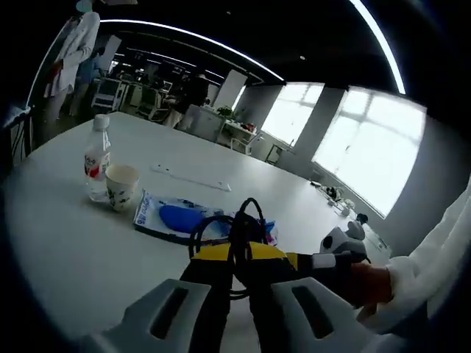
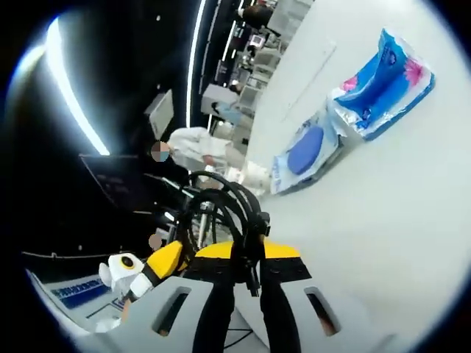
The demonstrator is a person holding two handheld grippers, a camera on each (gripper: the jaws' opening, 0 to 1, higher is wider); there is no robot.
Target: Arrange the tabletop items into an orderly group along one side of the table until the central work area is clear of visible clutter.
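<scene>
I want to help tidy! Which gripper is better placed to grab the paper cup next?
Probably the left gripper: its view faces the paper cup beside the bottle, just ahead and left of its fingers. The right gripper is rolled over, facing the blue packs instead.

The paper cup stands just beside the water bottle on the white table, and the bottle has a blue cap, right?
Not quite: the water bottle has a white cap, as the left gripper view shows. The paper cup does stand just beside it on the white table.
</scene>
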